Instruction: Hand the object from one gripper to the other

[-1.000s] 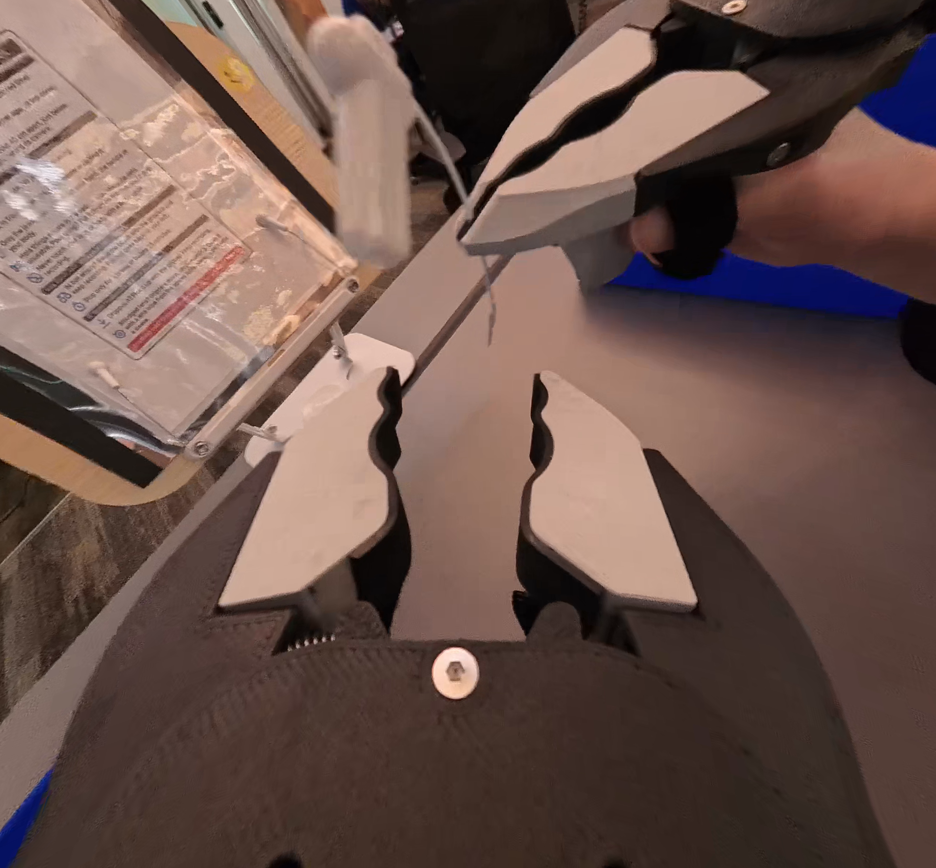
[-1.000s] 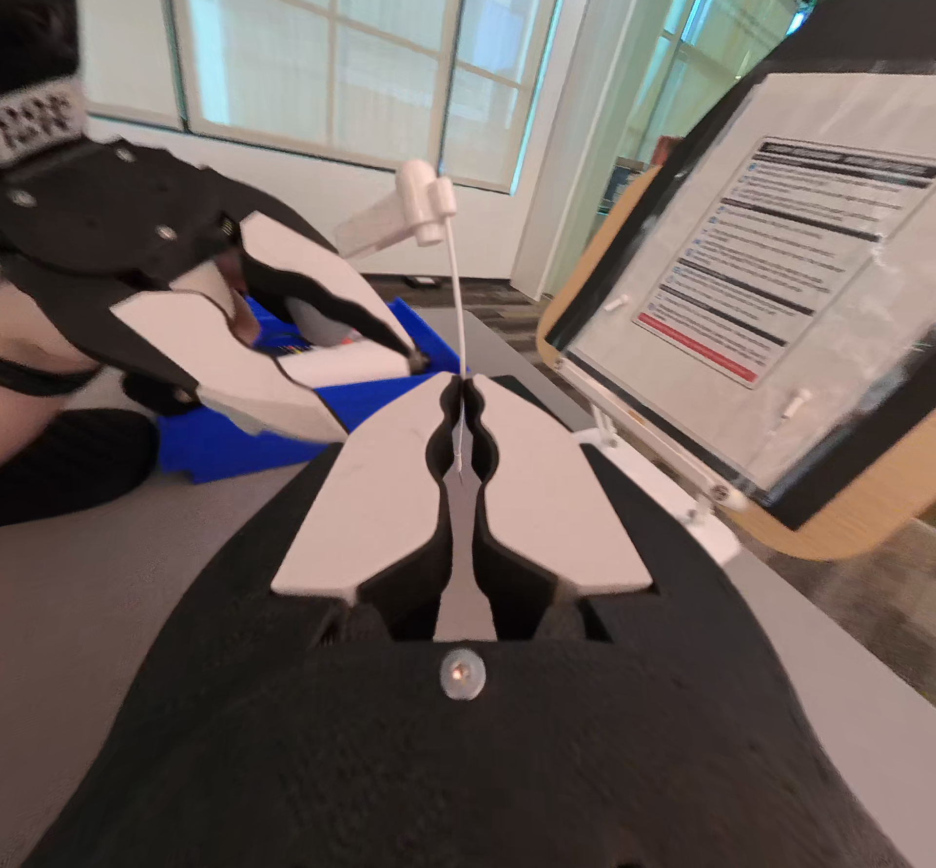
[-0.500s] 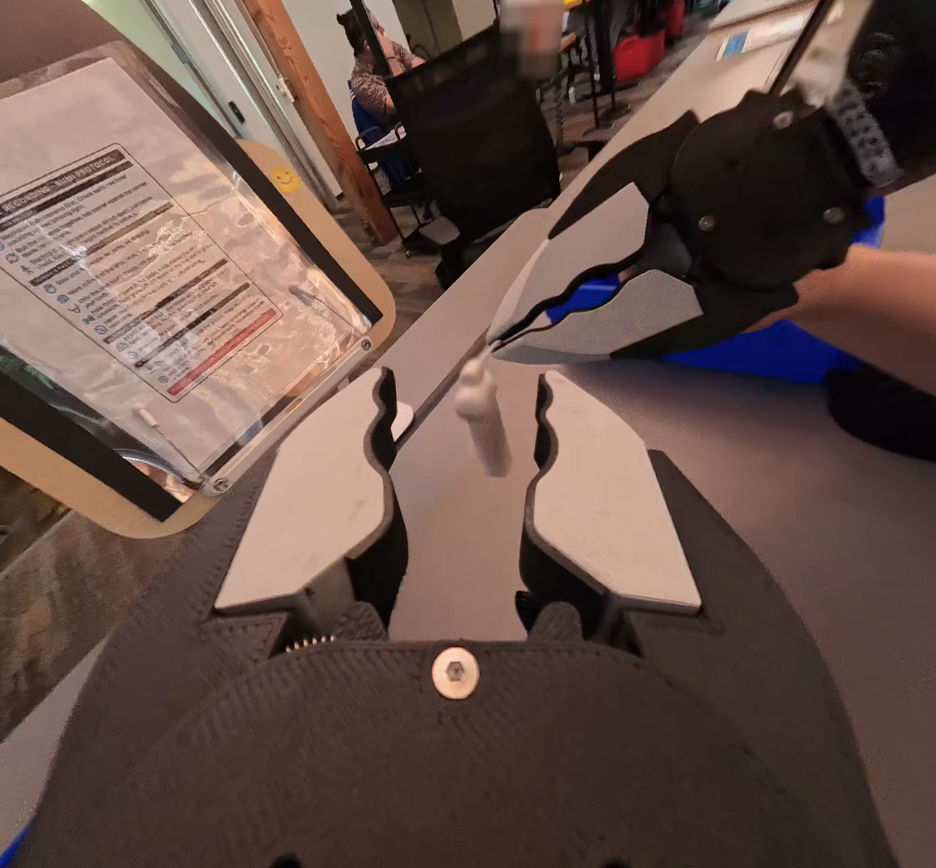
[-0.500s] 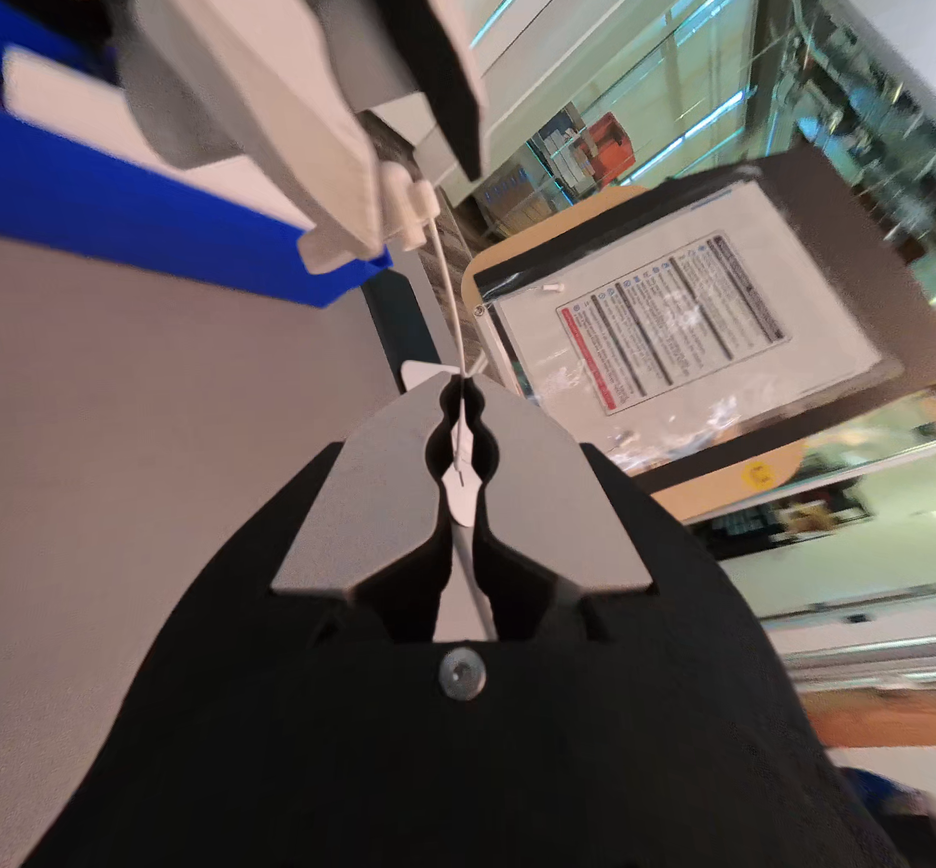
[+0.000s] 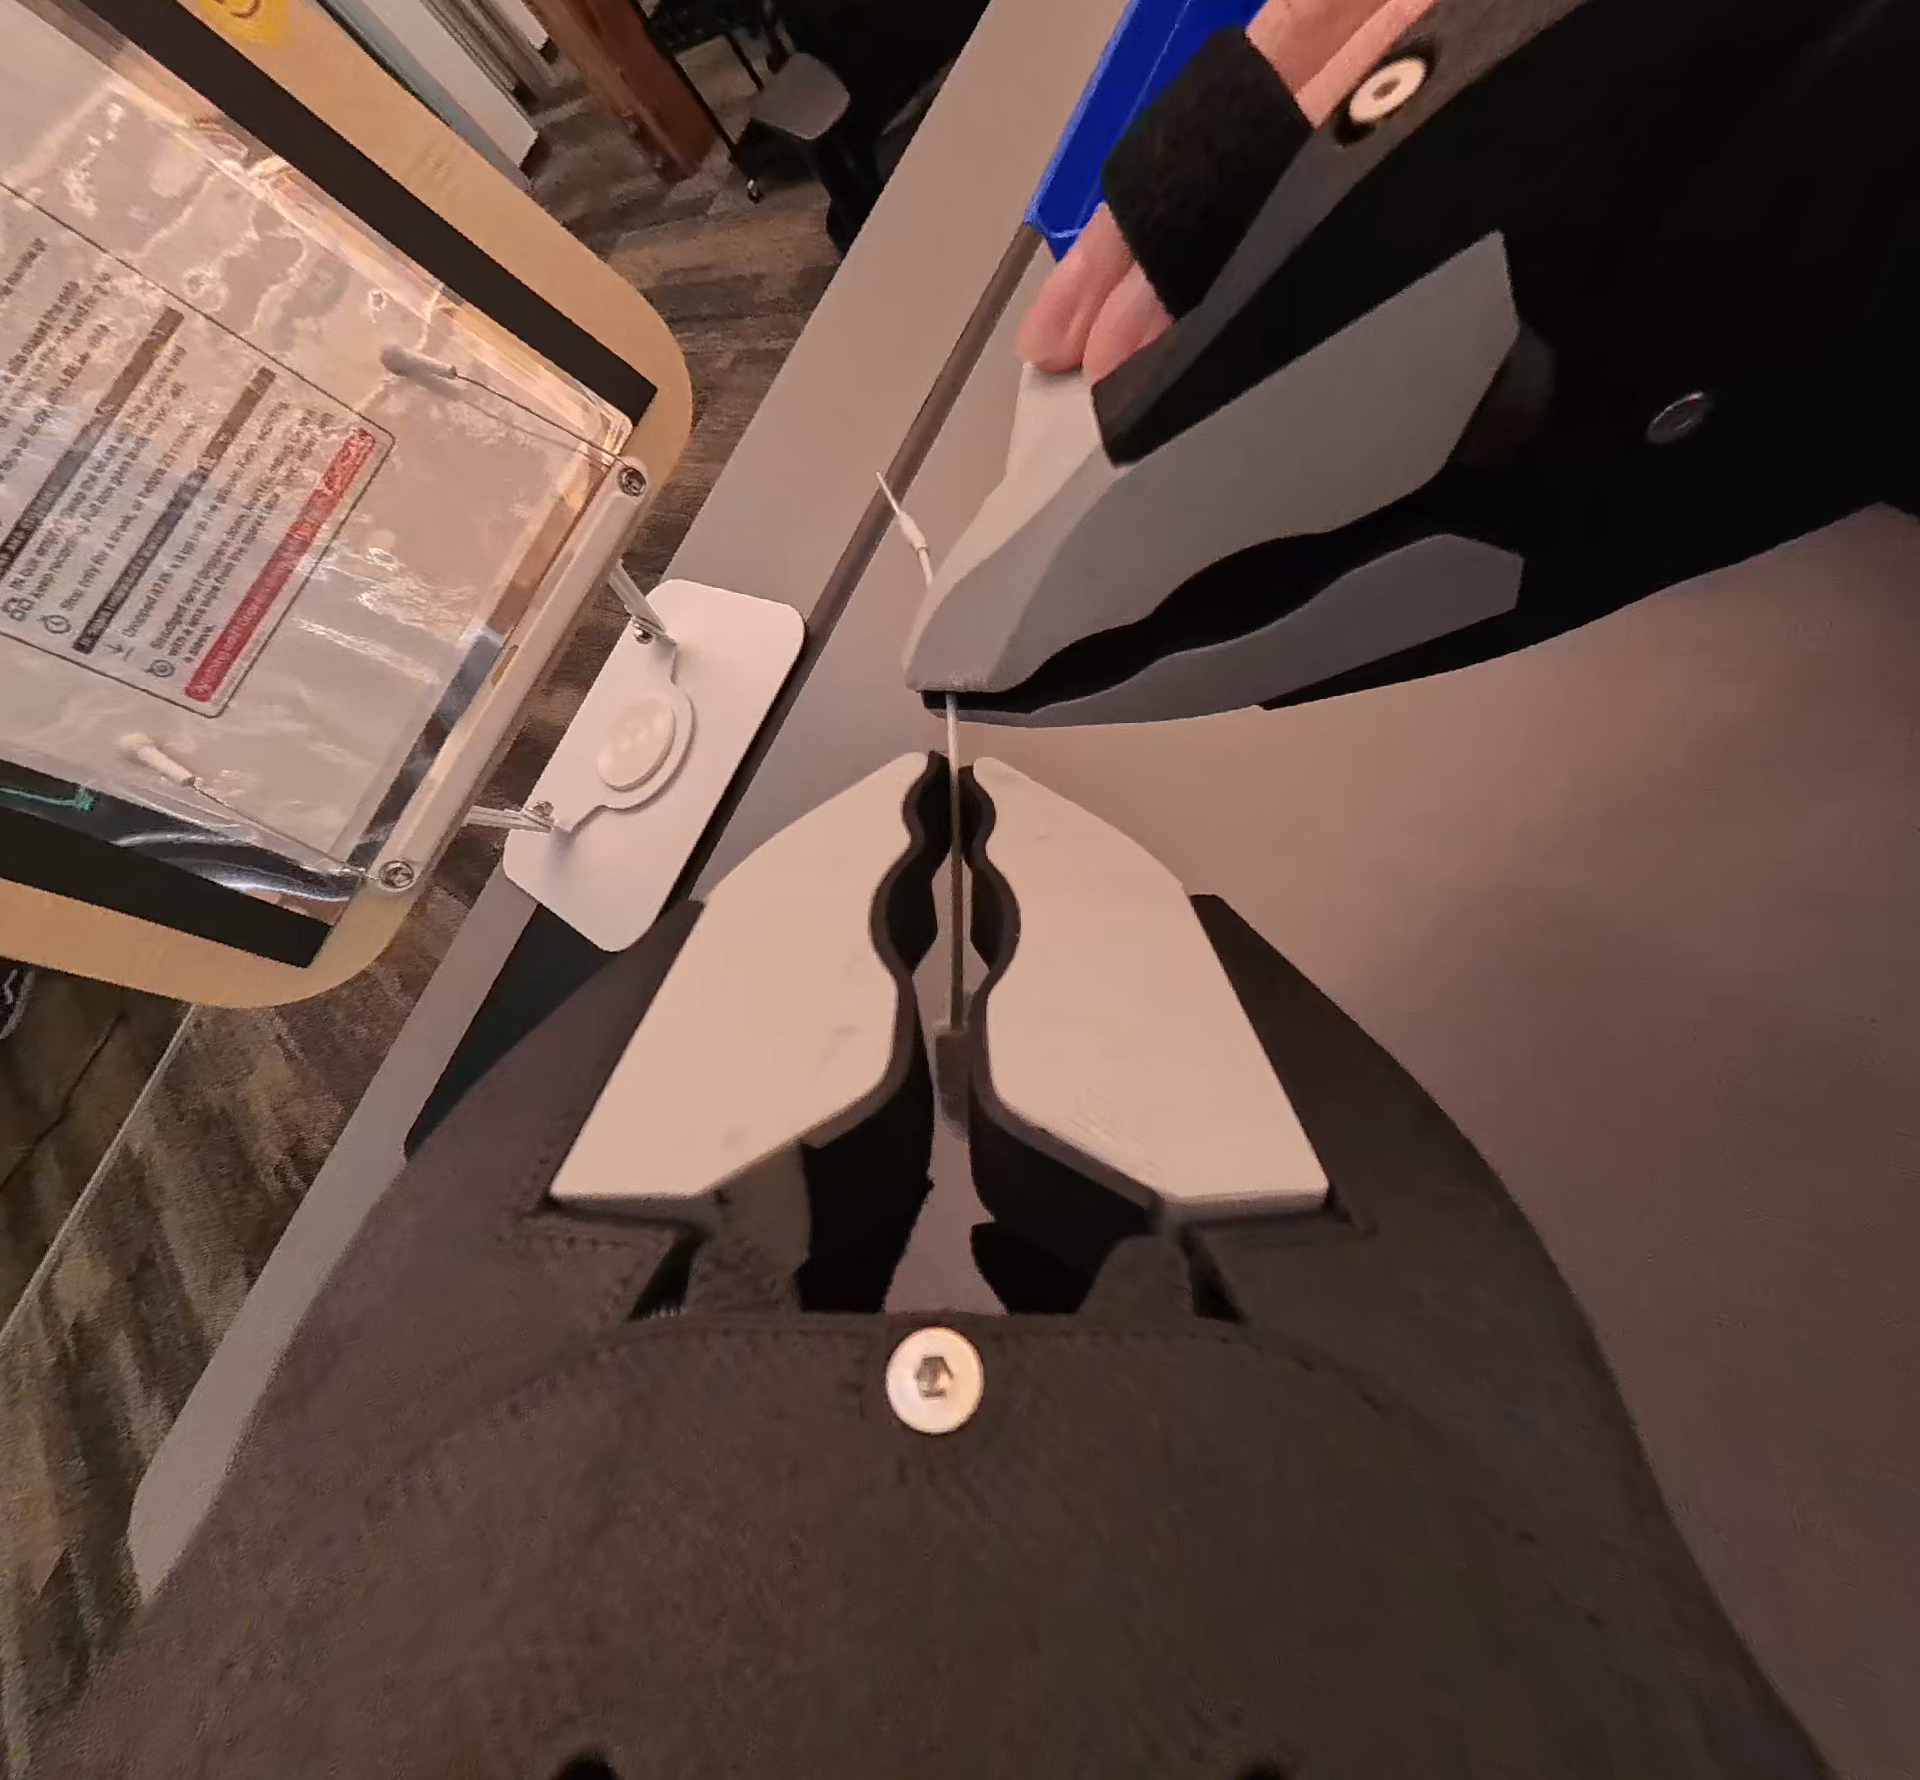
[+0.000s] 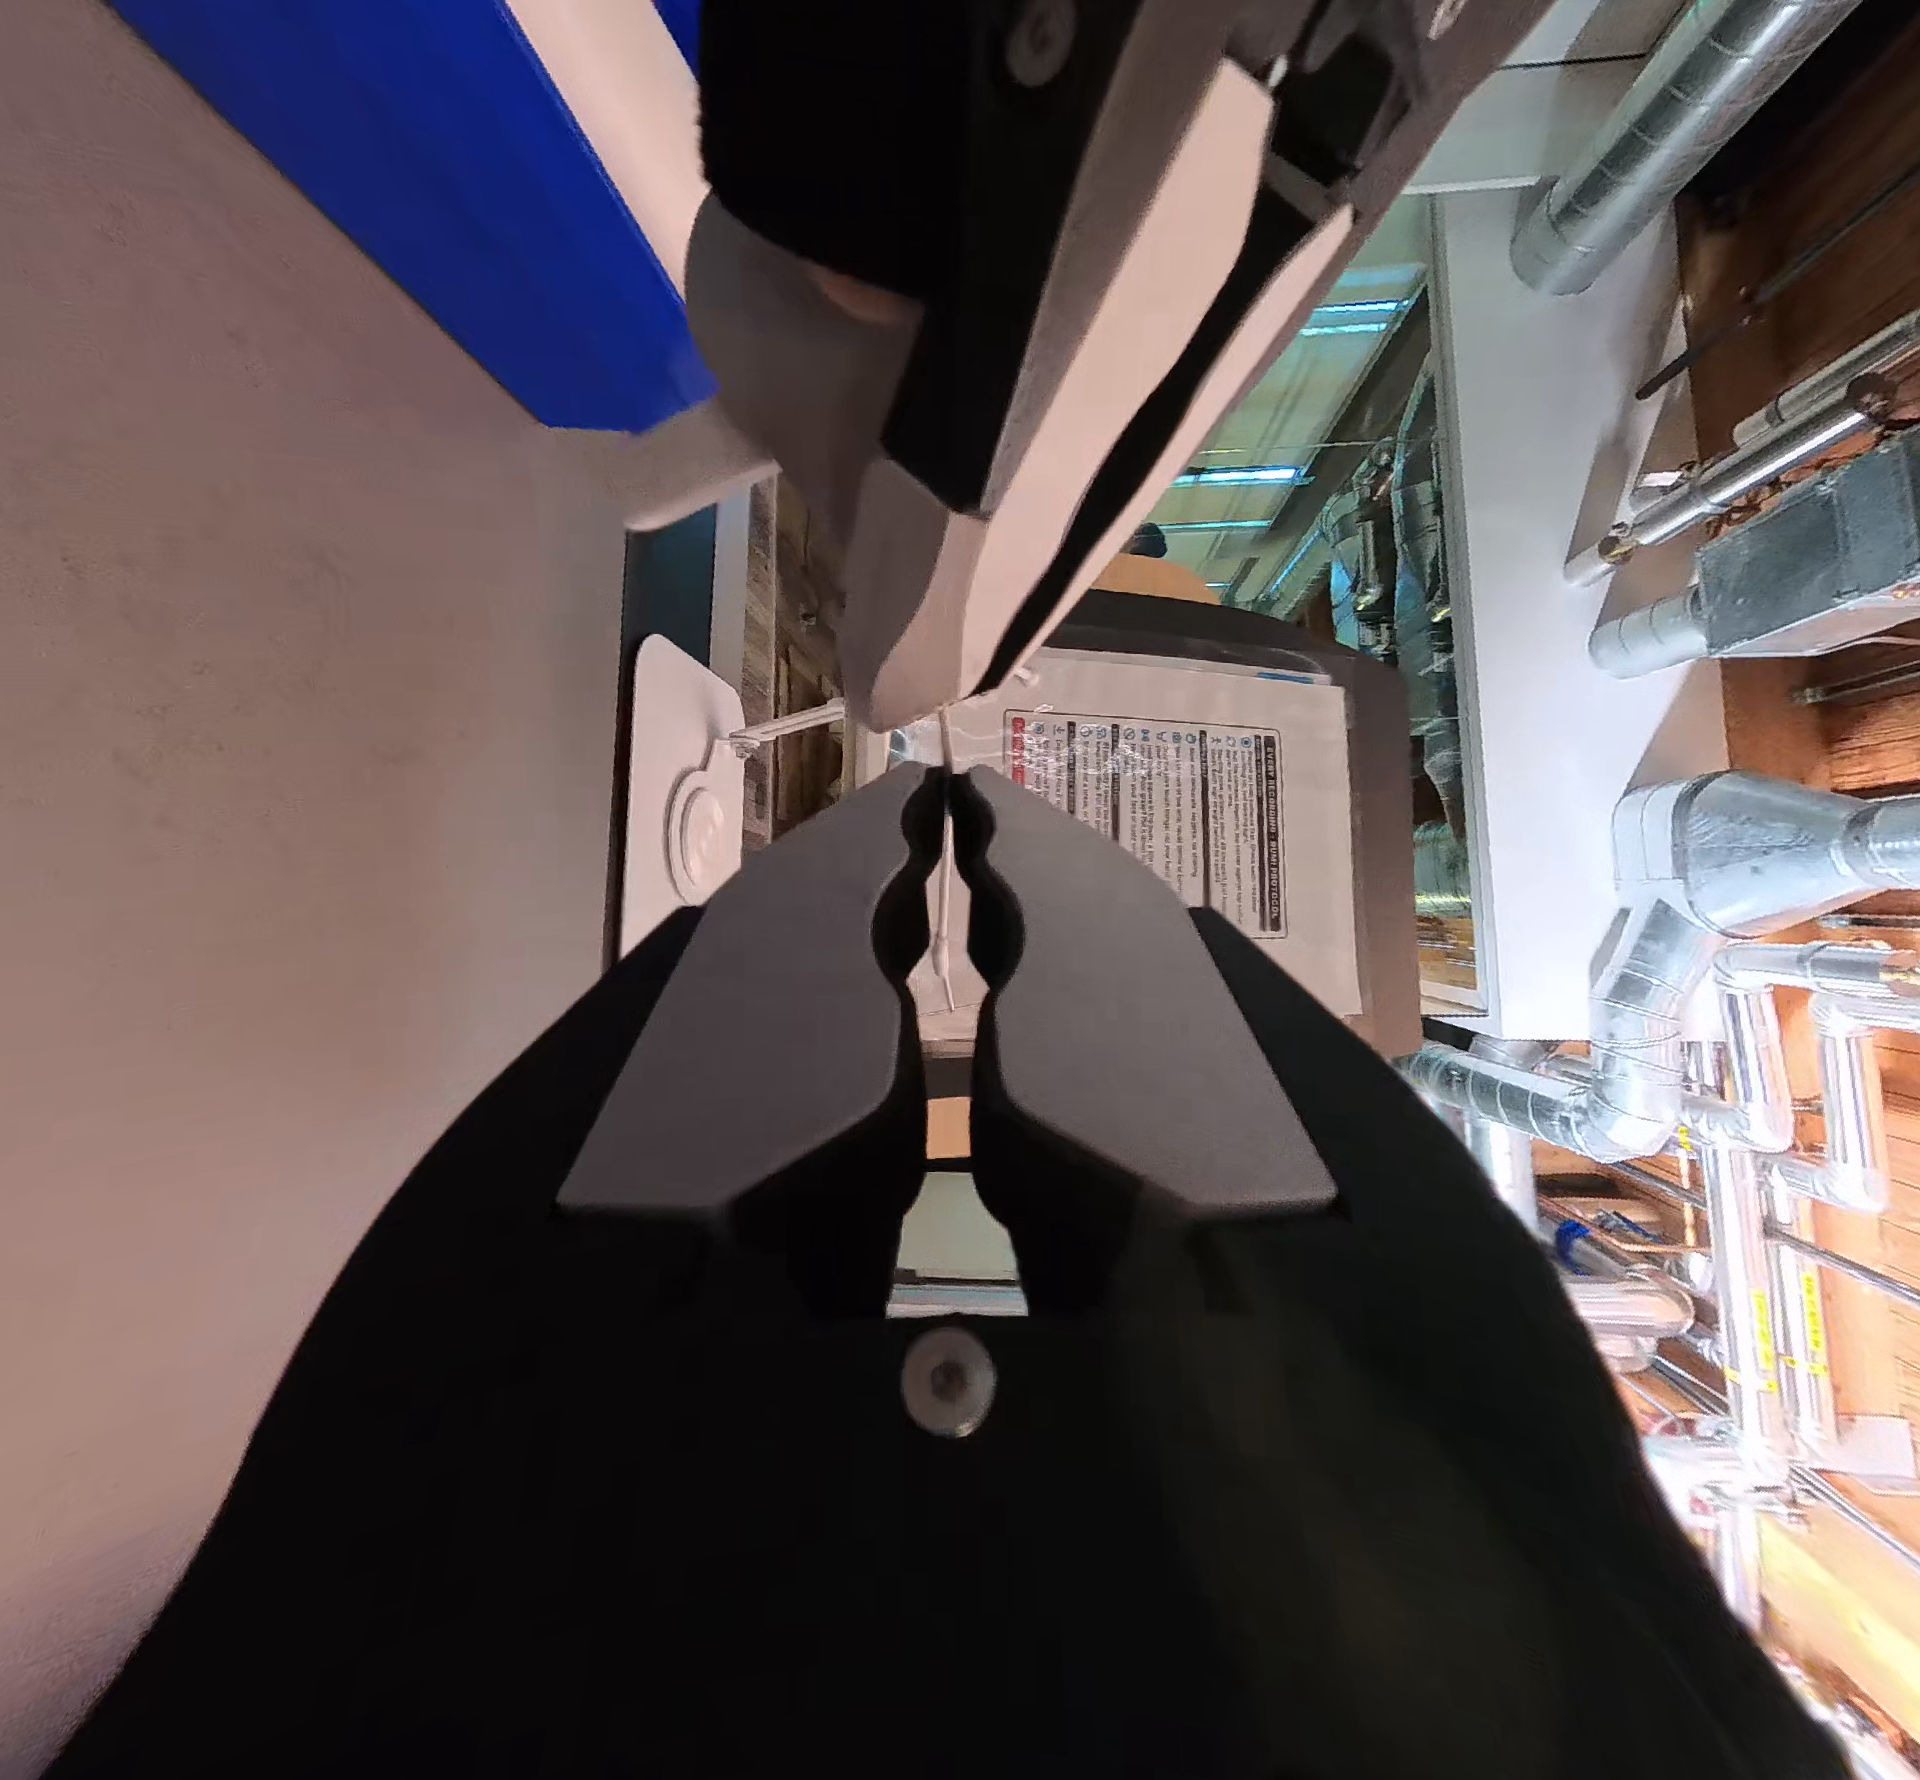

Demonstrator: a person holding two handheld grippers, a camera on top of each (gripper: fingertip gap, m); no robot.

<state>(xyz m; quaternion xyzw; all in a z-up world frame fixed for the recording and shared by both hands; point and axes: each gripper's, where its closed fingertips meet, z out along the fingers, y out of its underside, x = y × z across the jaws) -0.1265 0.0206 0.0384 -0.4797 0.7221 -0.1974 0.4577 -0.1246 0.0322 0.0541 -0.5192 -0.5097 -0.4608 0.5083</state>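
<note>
In the left wrist view, a rounded wooden board with a black band carries a printed sheet point(image 5: 156, 483) under glossy, wrinkled clear plastic, propped on thin metal struts from a flat white base point(image 5: 665, 754) at the edge of the table point(image 5: 1558, 951). The table is smooth, matte grey, with patterned carpet below its edge. The left gripper point(image 5: 951, 785), of rough black printed plastic with flat pale fingers and wavy inner edges, is nearly closed on the tie point(image 5: 952, 899), a thin white plastic strip running straight between its fingers, its thicker end sitting deep in the gap. Just beyond, the right gripper point(image 5: 935, 686) pinches the same strip near its other end, whose tip sticks out past the fingers. A hand point(image 5: 1164, 203) in a black fingerless glove holds that gripper. Behind it stands a blue bin point(image 5: 1132, 109); its contents are hidden here. In the right wrist view, the right gripper point(image 6: 945, 780) is clamped on the tie point(image 6: 945, 909), meeting the left gripper point(image 6: 914, 712) tip to tip, with bare silver ducts point(image 6: 1714, 47) on the ceiling.
</note>
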